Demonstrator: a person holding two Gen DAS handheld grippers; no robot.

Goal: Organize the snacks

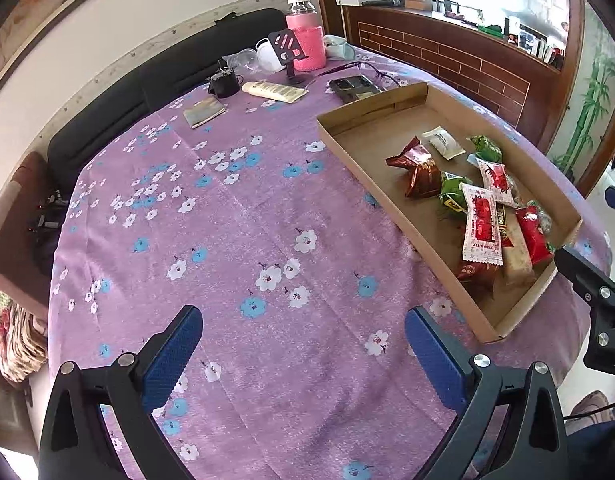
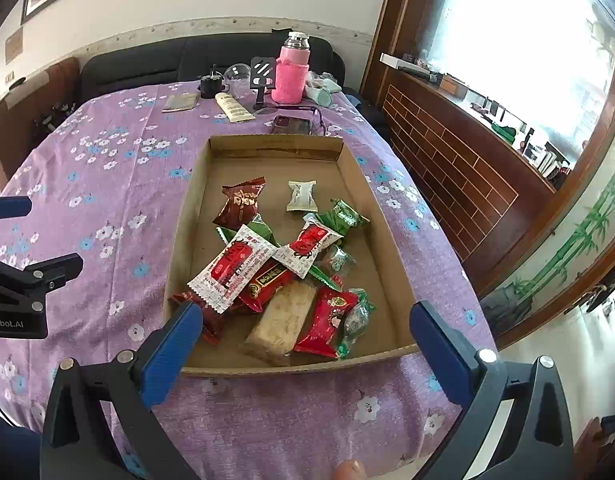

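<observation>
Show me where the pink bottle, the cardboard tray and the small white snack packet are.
pink bottle [image 2: 290, 76], right wrist view, on its pink knitted sleeve.
cardboard tray [image 2: 275, 148], right wrist view, on its far wall.
small white snack packet [image 2: 301, 197], right wrist view, on the packet's middle.

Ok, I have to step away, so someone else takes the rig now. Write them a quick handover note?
Left gripper: open, empty, over bare purple tablecloth left of the cardboard tray.
Right gripper: open, empty, at the tray's near edge.
Snacks: all visible ones lie loose in the tray, mostly piled at the near end; white packet and dark red packet sit apart.
Done: none left on the cloth.
Left: possibly sorting the pile.
</observation>
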